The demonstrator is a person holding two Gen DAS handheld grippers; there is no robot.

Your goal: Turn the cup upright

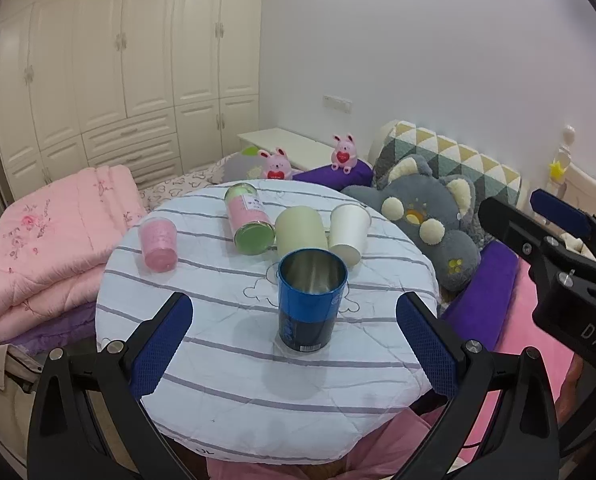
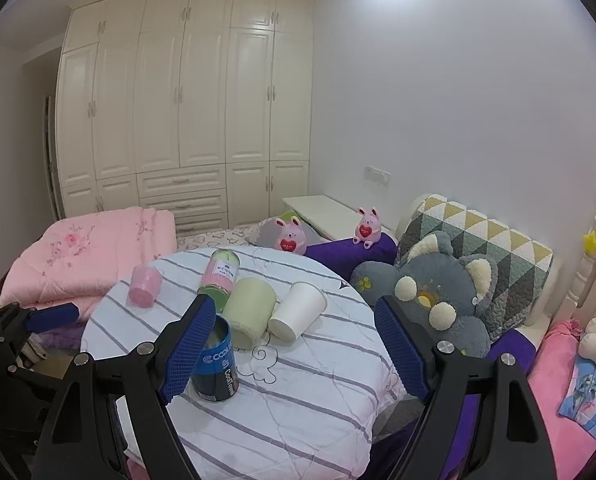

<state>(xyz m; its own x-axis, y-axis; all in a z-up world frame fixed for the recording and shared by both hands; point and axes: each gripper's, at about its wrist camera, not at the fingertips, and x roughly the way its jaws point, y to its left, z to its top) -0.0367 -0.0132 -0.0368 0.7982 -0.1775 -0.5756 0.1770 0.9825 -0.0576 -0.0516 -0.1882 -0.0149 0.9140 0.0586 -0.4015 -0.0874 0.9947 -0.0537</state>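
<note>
A blue metal cup stands upright, mouth up, on the round striped table. My left gripper is open and empty, its fingers wide apart on either side of the cup and nearer the camera. In the right wrist view the blue cup sits partly behind my right gripper's left finger. My right gripper is open and empty above the table's near right part; it also shows in the left wrist view. A white cup, a pale green cup and a pink cup lie or stand farther back.
A pink and green cylinder lies on its side at the table's far part. A grey plush toy and purple cushions sit right of the table. A folded pink quilt lies left. Wardrobes line the back wall.
</note>
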